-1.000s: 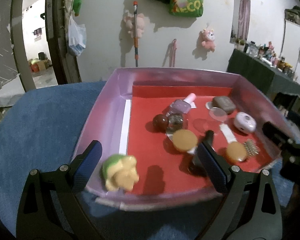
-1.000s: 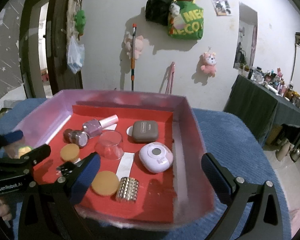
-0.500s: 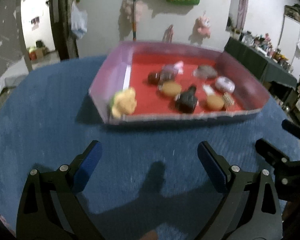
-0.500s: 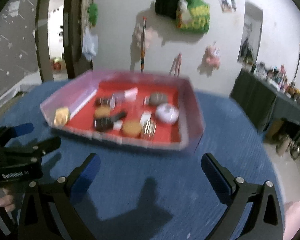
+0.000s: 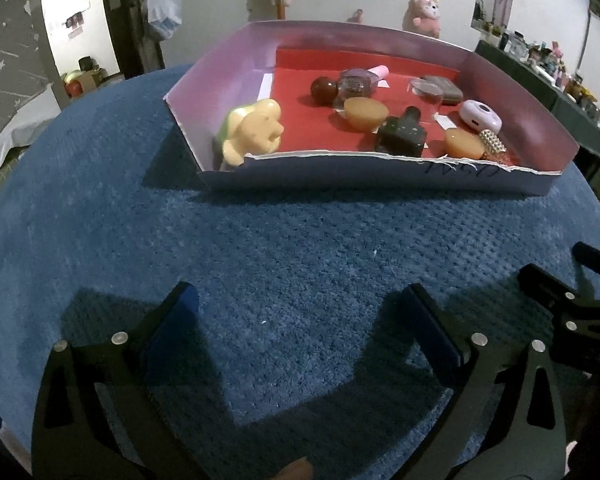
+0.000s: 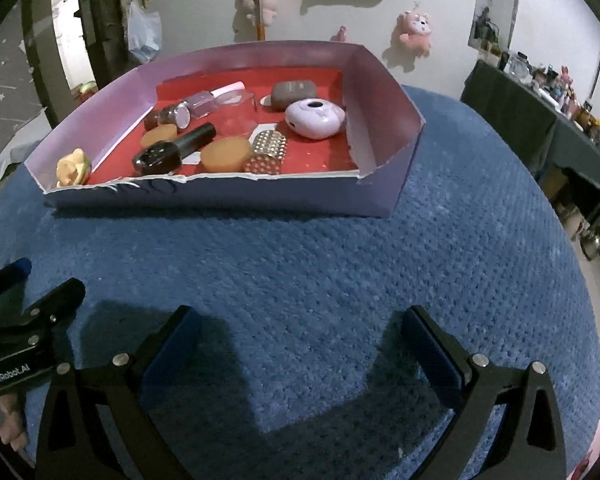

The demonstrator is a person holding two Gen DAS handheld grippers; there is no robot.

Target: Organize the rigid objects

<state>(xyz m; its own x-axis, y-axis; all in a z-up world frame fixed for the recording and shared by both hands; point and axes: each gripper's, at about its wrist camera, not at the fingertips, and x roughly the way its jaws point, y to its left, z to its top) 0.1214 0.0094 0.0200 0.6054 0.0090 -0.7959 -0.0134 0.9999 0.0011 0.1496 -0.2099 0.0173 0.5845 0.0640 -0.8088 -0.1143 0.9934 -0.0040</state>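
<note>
A lilac cardboard tray (image 5: 380, 182) with a red floor stands on the blue cloth; it also shows in the right wrist view (image 6: 228, 194). Inside lie a yellow-green toy (image 5: 254, 132), a dark bottle (image 5: 402, 136), tan round pucks (image 5: 366, 112), a brown ball (image 5: 323, 90), a lilac round case (image 6: 315, 117), a brown case (image 6: 293, 94) and a studded piece (image 6: 266, 152). My left gripper (image 5: 300, 328) is open and empty, low over the cloth, well short of the tray. My right gripper (image 6: 298, 336) is open and empty beside it.
The blue textured cloth (image 5: 260, 260) covers a round table. The right gripper's body shows at the right edge of the left view (image 5: 572, 308). A dark side table with small items (image 6: 540, 112) stands at the right. Plush toys hang on the wall.
Both grippers have pulled back from over the tray to low over the cloth near the table's front. The yellow-green toy lies in the tray's near left corner.
</note>
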